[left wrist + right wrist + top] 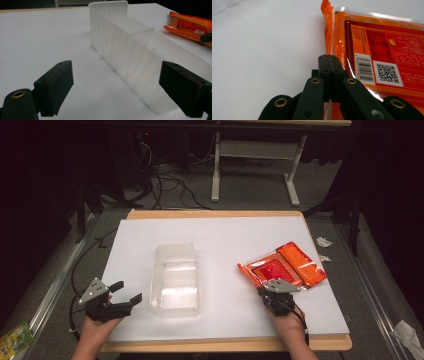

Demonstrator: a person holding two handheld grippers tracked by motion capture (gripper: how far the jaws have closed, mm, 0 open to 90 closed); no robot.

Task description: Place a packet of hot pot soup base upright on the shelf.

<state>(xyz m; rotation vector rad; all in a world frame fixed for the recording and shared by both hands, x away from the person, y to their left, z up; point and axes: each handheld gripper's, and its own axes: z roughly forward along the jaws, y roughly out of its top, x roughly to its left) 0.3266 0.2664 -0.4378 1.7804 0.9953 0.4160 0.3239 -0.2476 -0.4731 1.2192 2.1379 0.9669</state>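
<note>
Right gripper view: the right gripper (329,65) is clenched on the orange packet's (387,60) thin edge near the table's (225,232) right edge; slippage is risked. The left gripper (125,292) is held released beside the clear container (176,280).

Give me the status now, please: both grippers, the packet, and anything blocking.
Left gripper open, beside the clear tray, not touching. Right gripper shut on orange packet at its near edge. Packet flat on table. Nothing in the way.
</note>
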